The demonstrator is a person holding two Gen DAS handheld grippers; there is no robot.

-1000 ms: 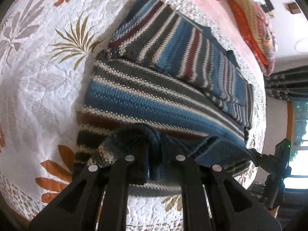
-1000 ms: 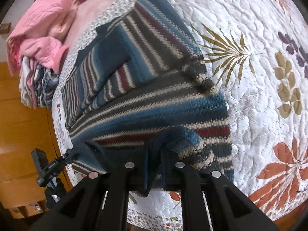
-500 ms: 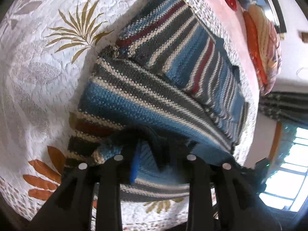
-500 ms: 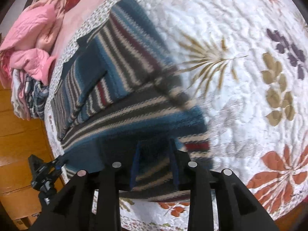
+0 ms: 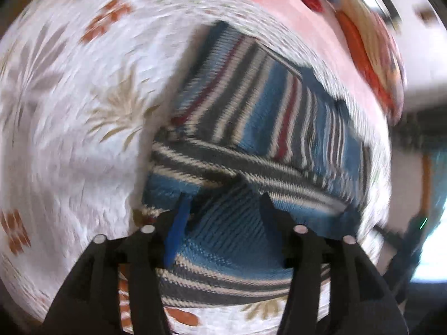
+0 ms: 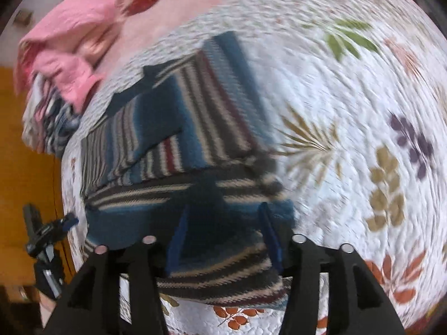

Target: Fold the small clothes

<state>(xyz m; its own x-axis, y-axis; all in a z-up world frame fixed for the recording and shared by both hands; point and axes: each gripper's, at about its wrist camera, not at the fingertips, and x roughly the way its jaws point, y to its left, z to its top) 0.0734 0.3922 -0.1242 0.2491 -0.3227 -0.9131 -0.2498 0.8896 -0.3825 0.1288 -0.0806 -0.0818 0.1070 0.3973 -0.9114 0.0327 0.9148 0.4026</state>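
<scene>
We are holding our left gripper point(image 5: 223, 203) with its jaws spread wide, gripping nothing; the striped sweater point(image 5: 251, 128) is lying folded on the quilt point(image 5: 69, 97) just ahead of and beneath the fingertips. Our right gripper point(image 6: 223, 212) is likewise gaping, its blue-padded fingers point(image 6: 178, 234) hanging over the sweater's near edge, free of the knit. Beyond the jaws to the left, pink clothes point(image 6: 69, 44) are lying in a pile. Both views are blurring.

Black claw point(image 5: 223, 206), blue finger pads point(image 6: 178, 240), silver screws
</scene>
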